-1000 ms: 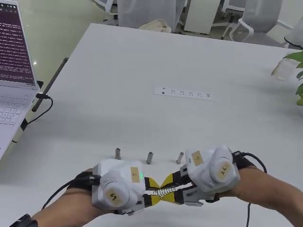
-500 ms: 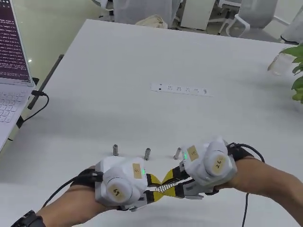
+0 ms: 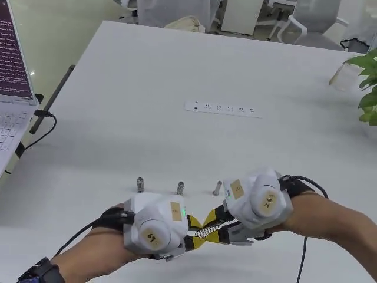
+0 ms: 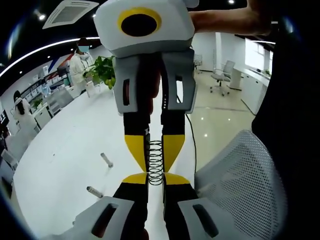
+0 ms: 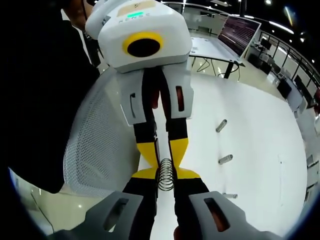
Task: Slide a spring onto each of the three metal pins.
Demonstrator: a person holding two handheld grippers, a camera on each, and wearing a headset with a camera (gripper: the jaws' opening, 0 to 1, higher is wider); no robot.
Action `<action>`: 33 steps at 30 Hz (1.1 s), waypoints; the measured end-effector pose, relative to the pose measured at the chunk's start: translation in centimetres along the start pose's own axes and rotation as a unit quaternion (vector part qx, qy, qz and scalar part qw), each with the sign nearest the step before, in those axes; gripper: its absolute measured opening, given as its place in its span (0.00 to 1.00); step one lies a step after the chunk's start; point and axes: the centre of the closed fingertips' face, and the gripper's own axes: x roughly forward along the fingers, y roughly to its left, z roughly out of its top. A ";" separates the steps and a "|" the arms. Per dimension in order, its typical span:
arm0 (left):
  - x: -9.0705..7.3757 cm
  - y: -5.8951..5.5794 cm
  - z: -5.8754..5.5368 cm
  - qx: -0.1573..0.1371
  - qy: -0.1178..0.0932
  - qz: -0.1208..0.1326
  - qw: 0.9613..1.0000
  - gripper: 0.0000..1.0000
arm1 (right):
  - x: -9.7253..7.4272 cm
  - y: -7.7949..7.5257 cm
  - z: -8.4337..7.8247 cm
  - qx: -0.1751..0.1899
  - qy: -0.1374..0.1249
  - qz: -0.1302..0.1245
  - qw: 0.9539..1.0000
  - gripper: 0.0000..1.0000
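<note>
1. Open-plan office with a long white desk (image 3: 177, 65). A laptop (image 3: 12, 82) sits at the desk's left edge, a power strip (image 3: 223, 109) mid-desk and a plant (image 3: 368, 82) at the right edge.
2. Three metal pins (image 3: 180, 188) stand in a row close to the desk's near edge, apart from one another and just beyond the grippers. They are too small to tell whether any carries a spring.
3. Left gripper (image 4: 155, 179) and right gripper (image 5: 166, 176) meet tip to tip over the near edge.
4. The spring (image 4: 155, 160) bridges the two. One end is pinched between the left jaws, the other between the right jaws, so both are clamped on it.
5. Judgement: this is a hand-over or re-grip, and this spring is not yet on a pin.
6. Next move, likely: one gripper lets go. The other lines the open coil end up with a pin's tip and slides it on straight, with the freed gripper steadying the pin.
</note>
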 end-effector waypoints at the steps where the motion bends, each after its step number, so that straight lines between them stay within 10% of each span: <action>1: 0.0 0.0 0.0 0.002 0.001 0.001 1.000 0.03 | 0.0 0.0 0.0 -0.001 0.000 -0.001 1.000 0.09; 33: 0.1 0.4 0.9 -0.043 -0.038 -0.016 0.998 0.02 | -0.8 -0.4 -0.2 -0.053 0.034 0.020 0.998 0.09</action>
